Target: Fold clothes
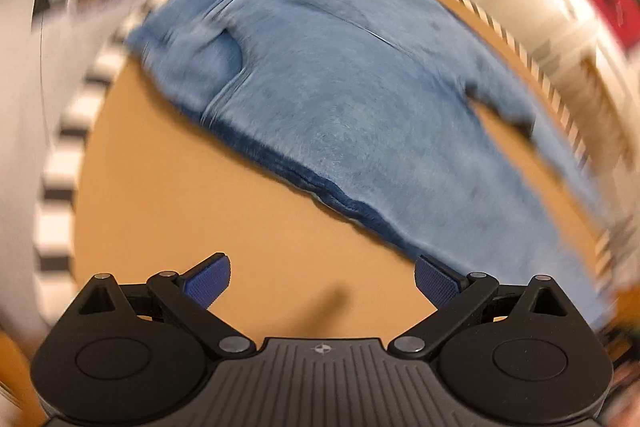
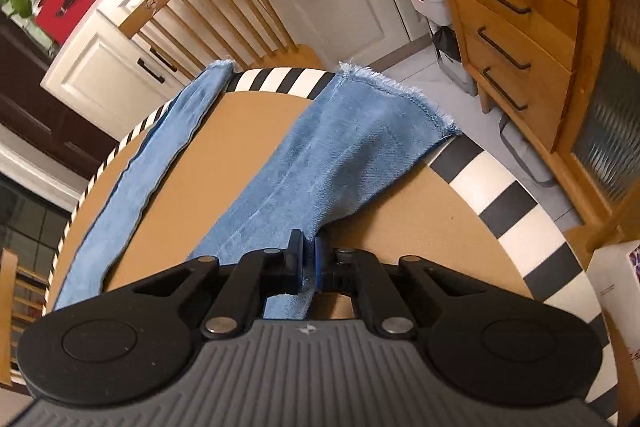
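Your right gripper has its jaws clamped on the near edge of one leg of the jeans, the denim pinched between the two pads. Your left gripper has its jaws wide apart and holds nothing; it hangs over bare table, its right pad just beside the dark side seam of the jeans.

The jeans lie flat on the round table with the striped rim. In the left wrist view, which is blurred, the waist and pocket end lies toward the upper left and the legs run down to the right. In the right wrist view both legs run away from you, spread in a V with bare table between them, and their frayed hems reach or hang over the far rim. The long axis thus runs waist to hems.

Expect the denim to be fairly heavy, limp and not slippery: it should drape and drag rather than hold shape. A hold on a seam, the waistband or a hem edge, where the layers are thick, is likely to be the most secure.
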Tool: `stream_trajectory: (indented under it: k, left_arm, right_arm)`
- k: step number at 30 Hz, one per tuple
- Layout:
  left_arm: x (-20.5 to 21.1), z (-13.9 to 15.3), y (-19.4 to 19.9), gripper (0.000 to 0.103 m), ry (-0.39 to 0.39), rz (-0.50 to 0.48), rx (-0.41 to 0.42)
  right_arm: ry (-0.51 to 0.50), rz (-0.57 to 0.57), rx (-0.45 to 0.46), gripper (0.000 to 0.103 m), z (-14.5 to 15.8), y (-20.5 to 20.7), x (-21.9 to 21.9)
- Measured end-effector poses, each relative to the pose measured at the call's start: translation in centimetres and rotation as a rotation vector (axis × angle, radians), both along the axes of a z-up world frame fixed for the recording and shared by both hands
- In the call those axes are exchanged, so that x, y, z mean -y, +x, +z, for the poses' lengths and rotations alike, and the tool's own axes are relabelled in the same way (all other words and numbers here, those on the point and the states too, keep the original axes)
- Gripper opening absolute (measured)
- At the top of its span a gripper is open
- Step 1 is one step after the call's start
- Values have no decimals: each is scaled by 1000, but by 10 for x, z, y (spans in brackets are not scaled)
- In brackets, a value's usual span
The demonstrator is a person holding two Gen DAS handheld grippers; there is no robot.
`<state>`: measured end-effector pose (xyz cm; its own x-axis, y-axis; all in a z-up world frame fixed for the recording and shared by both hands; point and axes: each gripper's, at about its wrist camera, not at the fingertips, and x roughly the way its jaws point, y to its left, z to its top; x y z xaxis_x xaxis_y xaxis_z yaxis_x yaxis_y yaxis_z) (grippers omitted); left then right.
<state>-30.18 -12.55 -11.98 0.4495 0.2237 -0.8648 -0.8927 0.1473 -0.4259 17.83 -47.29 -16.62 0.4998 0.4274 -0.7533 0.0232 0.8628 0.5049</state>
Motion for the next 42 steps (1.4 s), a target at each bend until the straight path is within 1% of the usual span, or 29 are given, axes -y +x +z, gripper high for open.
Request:
stream_trajectory:
  k: [3, 5, 8, 12, 15, 18, 22, 24, 25, 26, 27, 28, 32, 38, 39, 42]
  left_arm:
    - [-2, -18, -29, 99, -89, 204, 183]
    - [-4, -27, -44, 98, -110, 307, 268]
    - [-10, -31, -53, 97, -107, 409, 330]
    - [-20, -36, -59, 90, -80, 539, 384]
    - [-26, -41, -57, 89, -85, 580, 423]
    - [-30, -41, -45, 89, -56, 579, 422]
    - [-32, -40, -29, 89, 15, 579, 404]
    - [-33, -38, -23, 87, 47, 573, 386]
    - [-34, -37, -21, 78, 56, 569, 360]
    - [-34, -37, -20, 53, 62, 568, 334]
    - [-34, -40, -26, 35, 45, 590, 314]
    - [-34, -44, -33, 13, 11, 628, 303]
    - [-34, -57, -47, 11, -64, 665, 406]
    - [-36, -34, -32, 9, 1, 589, 291]
    - [-37, -28, -30, 9, 6, 577, 278]
    - [-38, -11, -32, 9, 24, 561, 275]
  right_arm:
    - [16, -6, -16, 5, 0, 3, 3]
    - [11, 2, -18, 5, 0, 4, 3]
    - [0, 12, -22, 5, 1, 5, 2]
    - [-11, 20, -28, 6, 2, 8, 0]
    - [-10, 21, -36, 6, 1, 9, 1]
    - [-6, 20, -45, 7, 0, 10, 3]
    - [-8, 22, -48, 7, -1, 10, 3]
    - [-12, 26, -48, 7, -1, 10, 3]
    - [-12, 27, -48, 7, -1, 10, 3]
    - [-13, 27, -49, 8, -1, 10, 3]
    - [-13, 27, -50, 8, -1, 9, 3]
    - [-14, 26, -51, 8, -1, 9, 3]
    - [-16, 31, -50, 8, 0, 9, 3]
    - [-28, 56, -21, 7, 11, 7, 1]
    - [-39, 73, -9, 7, 16, 6, 0]
    - [-56, 131, 12, 5, 31, 4, -2]
